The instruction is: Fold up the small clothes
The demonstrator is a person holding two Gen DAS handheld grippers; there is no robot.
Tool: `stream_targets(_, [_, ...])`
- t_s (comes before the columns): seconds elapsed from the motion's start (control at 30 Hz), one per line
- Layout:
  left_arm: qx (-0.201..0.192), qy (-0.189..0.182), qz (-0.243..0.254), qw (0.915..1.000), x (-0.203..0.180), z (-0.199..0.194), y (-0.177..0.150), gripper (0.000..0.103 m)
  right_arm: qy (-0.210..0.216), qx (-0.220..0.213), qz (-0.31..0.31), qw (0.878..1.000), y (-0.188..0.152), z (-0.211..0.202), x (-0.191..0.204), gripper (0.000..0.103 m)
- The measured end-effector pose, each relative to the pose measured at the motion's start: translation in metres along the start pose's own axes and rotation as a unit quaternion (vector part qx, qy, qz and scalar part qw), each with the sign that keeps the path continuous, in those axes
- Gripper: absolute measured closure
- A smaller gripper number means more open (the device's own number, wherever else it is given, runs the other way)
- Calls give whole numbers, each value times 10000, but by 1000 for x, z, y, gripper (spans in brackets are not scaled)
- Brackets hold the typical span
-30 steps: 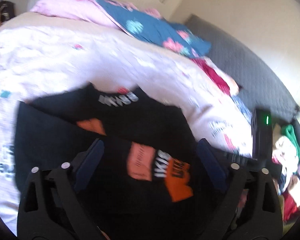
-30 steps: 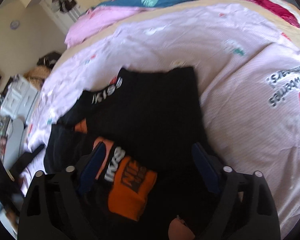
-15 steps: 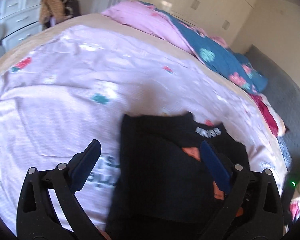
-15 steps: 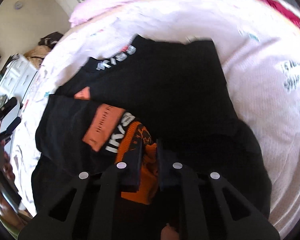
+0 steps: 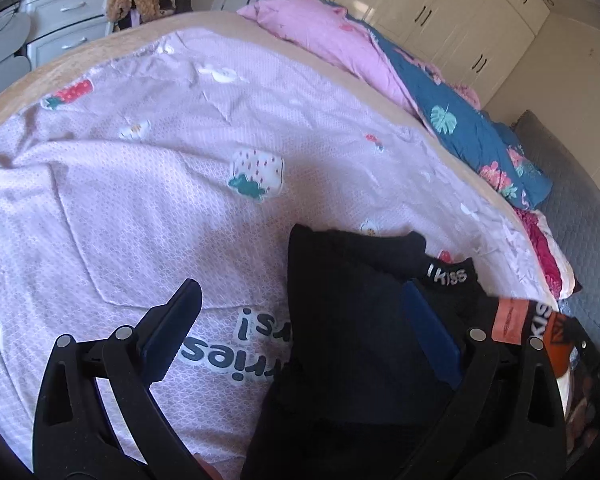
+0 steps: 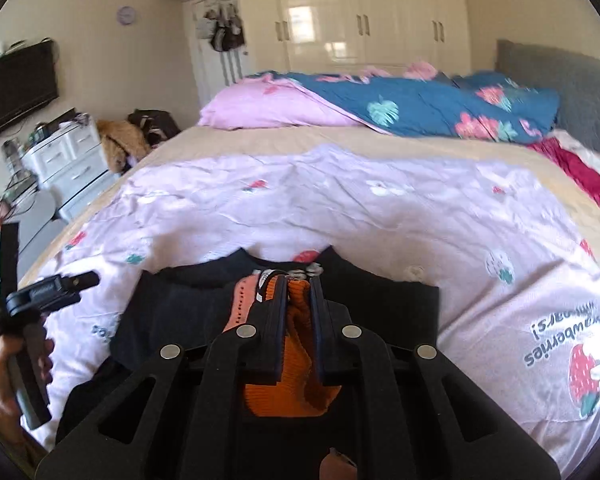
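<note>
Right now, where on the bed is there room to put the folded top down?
The lilac sheet is bare left of the black top, up to the tan edge. Another bare stretch runs between the top and the pink quilt. It is crowded by the red clothes near the grey headboard.

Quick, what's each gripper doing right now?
Left gripper: open, holding nothing.
Right gripper: closed on the black garment's orange cloth patch.

A pink strawberry-print sheet (image 5: 148, 184) covers the bed, a blue floral duvet (image 6: 428, 108) heaped near white wardrobes (image 6: 364, 12)
</note>
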State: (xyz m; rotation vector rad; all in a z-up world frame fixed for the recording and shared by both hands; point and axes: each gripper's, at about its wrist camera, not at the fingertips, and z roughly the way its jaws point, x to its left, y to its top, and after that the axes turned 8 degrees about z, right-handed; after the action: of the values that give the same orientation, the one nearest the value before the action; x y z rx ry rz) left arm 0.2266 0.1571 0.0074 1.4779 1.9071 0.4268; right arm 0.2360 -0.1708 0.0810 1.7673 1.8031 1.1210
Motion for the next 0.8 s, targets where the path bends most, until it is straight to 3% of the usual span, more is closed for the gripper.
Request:
stream_targets(0.17, [312, -95, -58, 9995, 0, 22, -9, 10, -350, 289, 255, 9986, -8, 26, -23, 93])
stream_targets(0.4, [564, -156, -37, 9983, -5, 38, -18, 11, -517, 393, 435, 9969, -19, 34, -26, 93])
stream_targets(0.5, [649, -255, -66, 9975, -5, 45, -21, 42, -531, 399, 486, 9966, -20, 35, -28, 93])
stream_targets(0.53, [684, -288, -78, 9972, -6, 48, -23, 58, -530, 397, 497, 9966, -20, 35, -28, 93])
stream_targets(0.57, [699, -302, -82, 9971, -6, 51, -24, 86, -532, 393, 509, 9965, -20, 35, -29, 93])
stream_targets(0.6, [689, -328, -106, 9970, -6, 52, -25, 97, -542, 387, 511, 9965, -20, 35, -29, 93])
stream_targets(0.7, [552, -392, -61, 9977, -10, 45, -22, 98, -651, 303, 511, 9961, -19, 33, -31, 93])
stream_targets(0.8, [501, -226, 166, 9983, -17, 42, -22, 99, -904, 294, 404, 9947, -20, 36, -34, 93])
